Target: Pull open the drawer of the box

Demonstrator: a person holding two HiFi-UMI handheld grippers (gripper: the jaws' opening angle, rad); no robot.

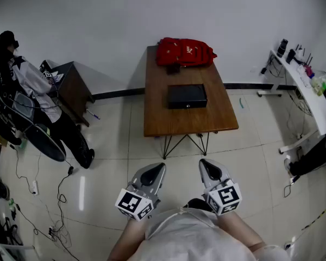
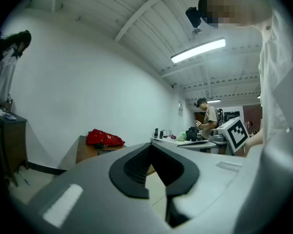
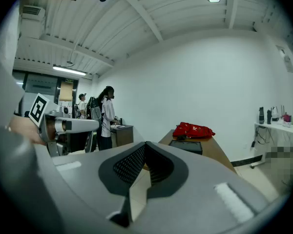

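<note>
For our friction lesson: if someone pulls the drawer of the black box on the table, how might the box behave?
The black box is low and flat, so tipping seems unlikely. Nothing visibly holds it to the smooth wooden table, so it may slide forward.

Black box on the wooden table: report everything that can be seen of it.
The black box is flat, low and rectangular, matte dark, perhaps metal or plastic. It lies flat near the middle of the wooden table, long side across it. Its front face, turned toward the person, bears a small pale spot at mid-width, too small to name. No drawer sticks out, so it looks shut. Only the table touches it; the red bag lies behind it, apart.
</note>
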